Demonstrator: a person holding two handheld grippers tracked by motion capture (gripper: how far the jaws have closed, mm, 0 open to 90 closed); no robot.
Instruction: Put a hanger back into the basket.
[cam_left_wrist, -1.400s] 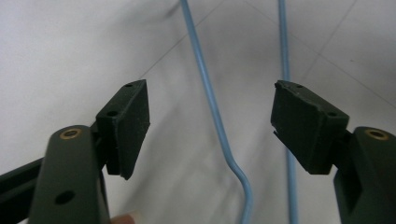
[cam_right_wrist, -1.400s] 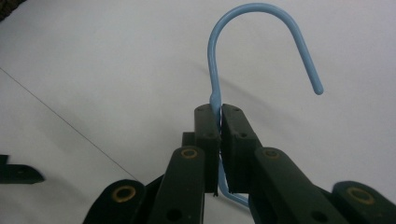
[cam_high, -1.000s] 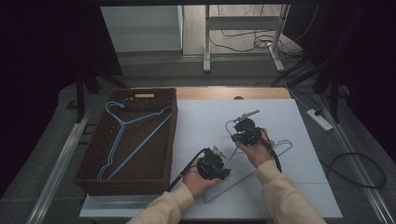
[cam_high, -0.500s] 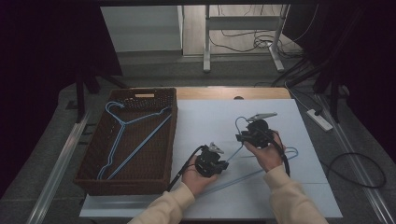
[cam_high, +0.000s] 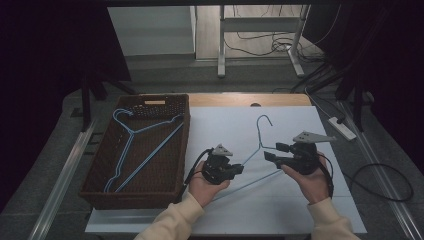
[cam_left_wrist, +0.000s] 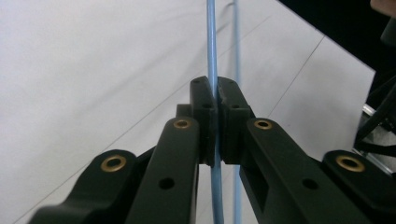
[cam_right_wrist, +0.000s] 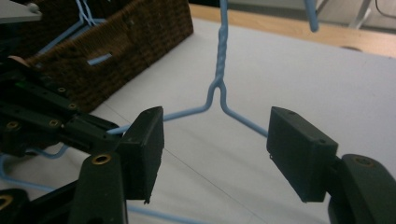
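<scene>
One white table (cam_high: 280, 215) took up the frame's centre, one wicker basket (cam_high: 97, 172) at its left holding two blue hangers (cam_high: 131, 145). A third hanger (cam_high: 260, 145) sat lifted at centre — the left gripper (cam_high: 239, 170) pinched its wire (cam_left_wrist: 212, 84), jaws pressed together. The right gripper (cam_high: 270, 153) had just been opening — jaws spread, the hanger's twisted neck (cam_right_wrist: 220, 60) beyond them, untouched.

My black left claw (cam_high: 239, 170) pinches the pale blue wire hanger (cam_high: 260, 142), its neck a twisted spiral of the same blue, over a plain white sheet (cam_high: 220, 125). My right claw (cam_high: 272, 152) is black too, brass-coloured rivets glinting on its arms. At nine o'clock sits a dark brown woven basket (cam_high: 182, 145) with more pale blue hangers (cam_high: 131, 145) inside.
</scene>
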